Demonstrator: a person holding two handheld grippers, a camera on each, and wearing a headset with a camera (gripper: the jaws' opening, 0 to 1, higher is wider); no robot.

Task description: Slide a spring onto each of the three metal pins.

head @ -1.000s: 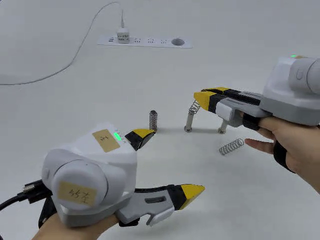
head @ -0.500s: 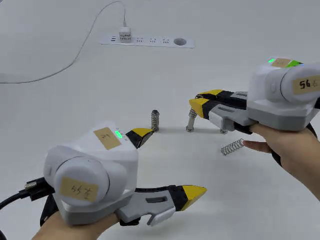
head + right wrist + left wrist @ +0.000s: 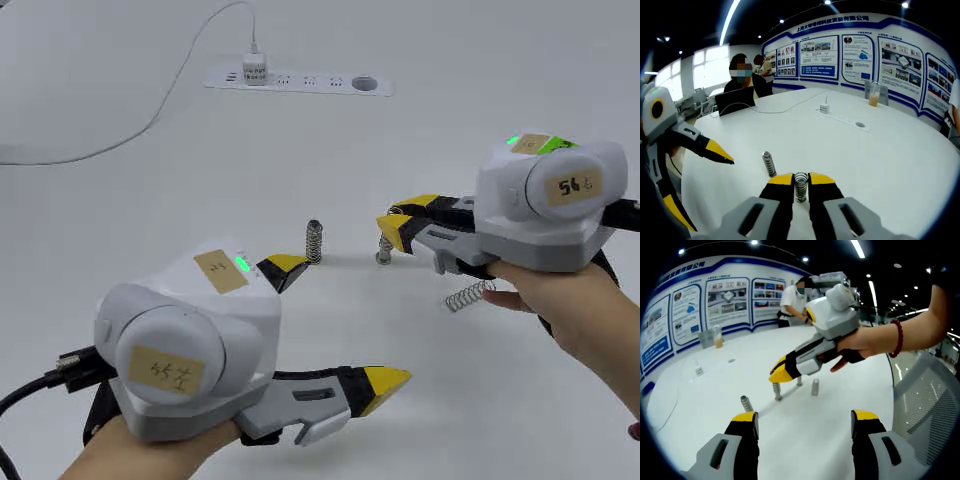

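Right gripper (image 3: 800, 178): narrow, clamped on a spring (image 3: 800, 187), apparently over the middle pin (image 3: 384, 250).
Left gripper (image 3: 340, 322): jaws wide apart, holding nothing.
Loose spring (image 3: 468, 294): lying near the right gripper.

You are working over a smooth, matt white table (image 3: 300, 170). The spring (image 3: 800, 189) in your right gripper (image 3: 801, 178) is glinting as bare metal wire. Both it and the left gripper (image 3: 350, 320) are showing satin pale-grey plastic shells, paper labels and yellow-and-black jaws
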